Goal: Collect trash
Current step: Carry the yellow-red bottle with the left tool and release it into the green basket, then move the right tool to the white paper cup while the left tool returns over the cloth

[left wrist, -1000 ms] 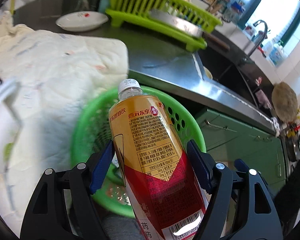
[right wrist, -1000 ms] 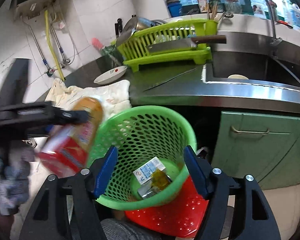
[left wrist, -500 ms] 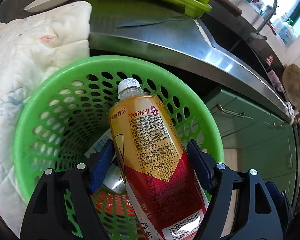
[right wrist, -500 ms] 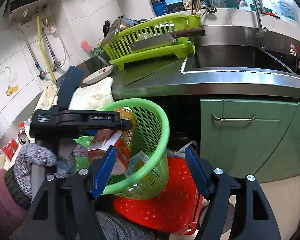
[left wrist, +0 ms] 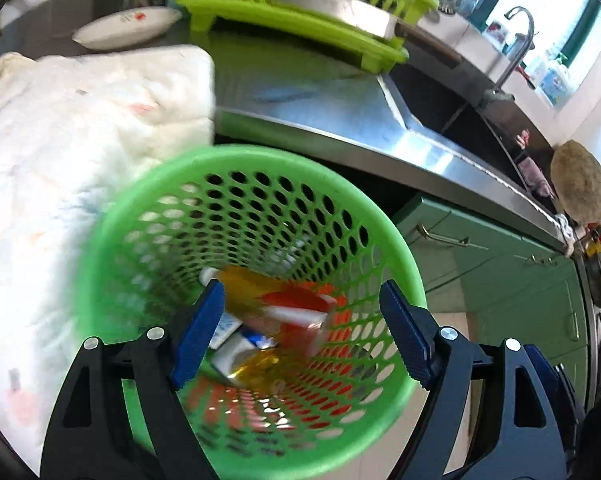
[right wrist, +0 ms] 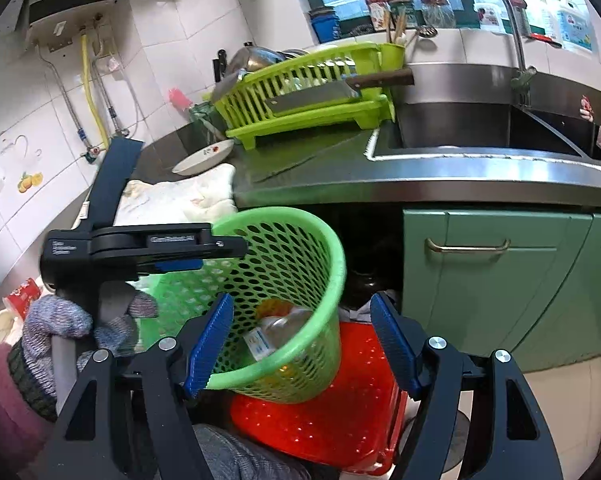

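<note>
Stainless steel worktop is edged by white tiled wall; both the left hand-held gripper and the right hand-held gripper are held wide, empty, the left just opened.

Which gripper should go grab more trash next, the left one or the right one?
Probably the left gripper: its jaws have just been opening and the bottle now lies in the green basket, so it is free. The right gripper seems to be holding the basket's rim.
</note>
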{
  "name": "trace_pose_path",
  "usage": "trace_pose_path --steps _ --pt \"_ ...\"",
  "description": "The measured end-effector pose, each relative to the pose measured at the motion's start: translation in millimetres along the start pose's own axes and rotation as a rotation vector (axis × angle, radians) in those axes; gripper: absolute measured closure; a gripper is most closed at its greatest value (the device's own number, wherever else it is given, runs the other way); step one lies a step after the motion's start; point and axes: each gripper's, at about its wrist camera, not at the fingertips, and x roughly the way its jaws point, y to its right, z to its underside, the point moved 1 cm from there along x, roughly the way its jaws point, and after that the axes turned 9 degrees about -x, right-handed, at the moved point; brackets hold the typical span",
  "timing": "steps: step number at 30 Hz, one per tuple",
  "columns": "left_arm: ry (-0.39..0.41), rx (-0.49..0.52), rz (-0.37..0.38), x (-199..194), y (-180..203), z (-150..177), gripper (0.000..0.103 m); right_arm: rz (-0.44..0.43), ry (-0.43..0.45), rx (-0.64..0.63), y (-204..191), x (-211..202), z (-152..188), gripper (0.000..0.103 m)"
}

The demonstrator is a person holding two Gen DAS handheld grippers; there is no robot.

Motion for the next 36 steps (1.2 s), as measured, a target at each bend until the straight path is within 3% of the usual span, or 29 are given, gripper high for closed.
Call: trace_pose_path --steps 7,19,36 --pt "0.093 -0.022 -0.034 -73.4 -32.4 11.0 0.024 -0.042 0.024 -0.069 -41.4 -8.0 -14.1 0.030" --pt "0.200 -0.129 -0.114 -163.7 -115.0 27.9 0.024 -0.170 0.007 -0.179 -130.4 5.0 -36.6 0.029" --pt "0.326 -0.331 -0.235 -244.4 -235.9 37.9 0.024 -0.332 -0.093 -0.236 -227.5 57.1 -51.7 0.029"
